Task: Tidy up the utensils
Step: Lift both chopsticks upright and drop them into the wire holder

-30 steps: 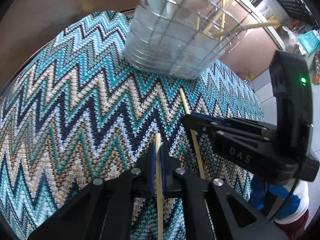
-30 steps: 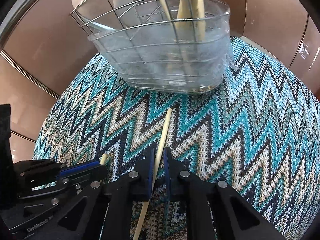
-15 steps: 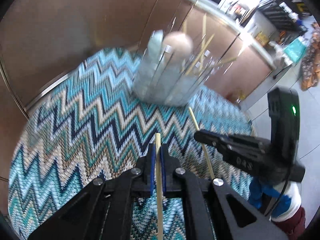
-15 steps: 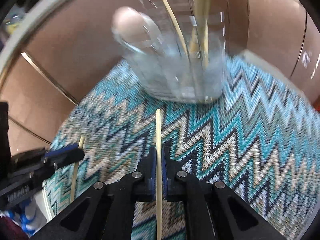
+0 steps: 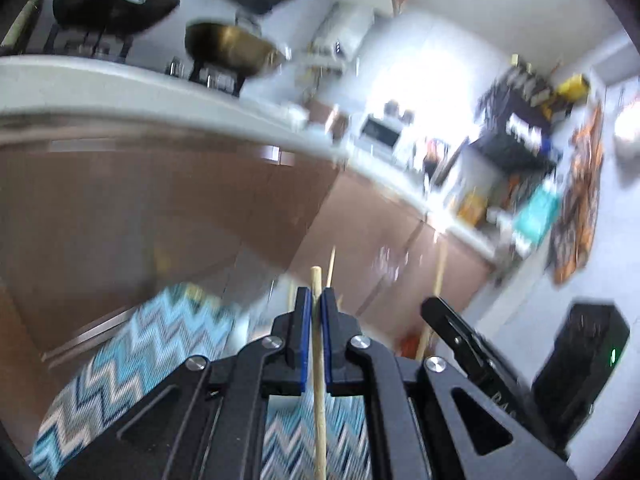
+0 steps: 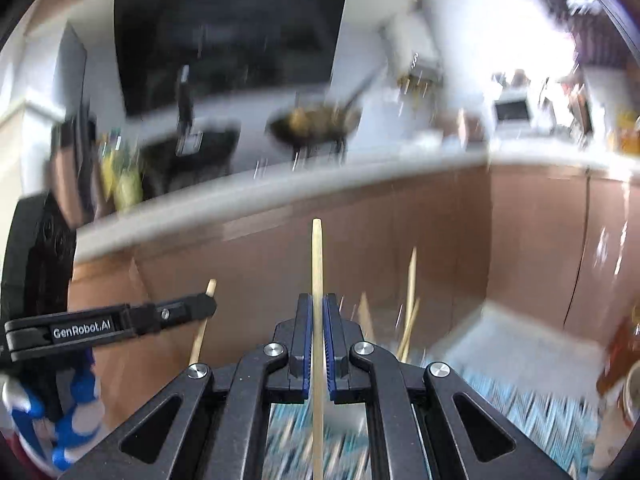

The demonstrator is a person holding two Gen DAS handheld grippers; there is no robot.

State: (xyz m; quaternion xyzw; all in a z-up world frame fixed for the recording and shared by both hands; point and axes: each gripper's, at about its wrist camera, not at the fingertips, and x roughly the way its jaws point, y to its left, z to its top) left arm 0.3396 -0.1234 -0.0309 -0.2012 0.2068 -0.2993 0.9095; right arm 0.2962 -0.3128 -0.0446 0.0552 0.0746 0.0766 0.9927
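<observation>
Blurred teal, white and navy zigzag woven mat (image 5: 132, 356) low in both views, its support hidden.

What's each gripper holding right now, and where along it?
Each holds one wooden chopstick. The left gripper clamps its chopstick close to the far tip; the right gripper grips its chopstick further back, leaving more sticking out.

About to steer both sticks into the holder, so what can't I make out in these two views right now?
- Utensil holder: only blurred stick tops show, right wrist view; body hidden behind the right gripper.
- Lower ends of both thin wooden chopsticks: cut off by the bottom edges.
- Zigzag teal woven mat: smeared by motion blur.
</observation>
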